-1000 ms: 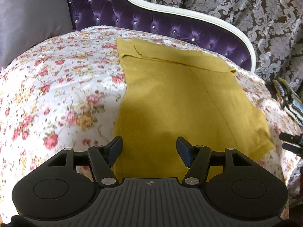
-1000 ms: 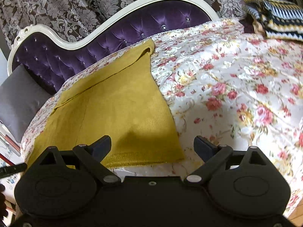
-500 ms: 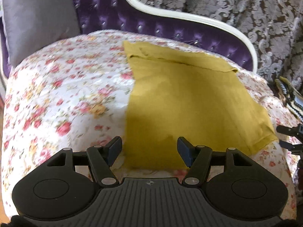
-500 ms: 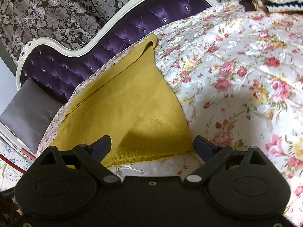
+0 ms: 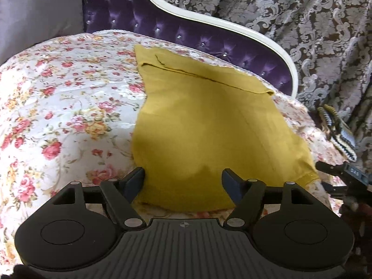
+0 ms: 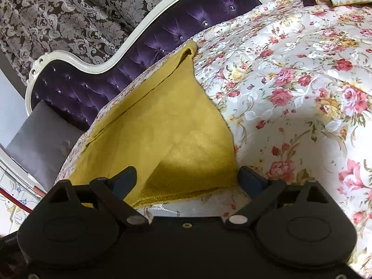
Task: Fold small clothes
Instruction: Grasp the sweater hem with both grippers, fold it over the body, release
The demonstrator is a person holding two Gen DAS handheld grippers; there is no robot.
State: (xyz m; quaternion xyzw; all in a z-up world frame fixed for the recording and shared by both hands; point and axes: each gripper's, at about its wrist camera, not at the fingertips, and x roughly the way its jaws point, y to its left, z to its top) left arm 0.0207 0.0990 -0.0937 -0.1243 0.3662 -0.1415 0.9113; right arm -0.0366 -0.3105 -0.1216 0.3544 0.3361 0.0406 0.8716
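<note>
Left wrist view: at the upper left of the frame sits a grey cushion (image 5: 34, 11), with the purple tufted headboard with a white curved frame (image 5: 186, 30) running from upper centre down toward the right. A white bedspread printed with red and yellow roses (image 5: 58, 107) fills the left and centre. On it, in the middle of the frame, lies the mustard-yellow knitted garment (image 5: 209, 125), spread flat, its far edge folded over near the headboard. The left tongs (image 5: 183, 182) are level at lower centre, pointing along the bed toward the headboard, fingers set wide apart and holding nothing. The near hem of the garment lies between them; the left finger sits just beside the garment's near left corner. At the right edge, a black-and-yellow striped crocheted piece (image 5: 337, 132) lies near the bed's edge, and part of the other tool shows below it.

Right wrist view: a grey and brown damask curtain (image 6: 81, 11) occupies the upper left. The garment (image 6: 162, 127) lies at centre, narrowing toward the headboard. The right tongs (image 6: 187, 179) are likewise spread wide and empty, straddling the garment's near right corner; the right finger is just beside that corner, over the bedspread. Whether either finger touches the fabric cannot be told.
</note>
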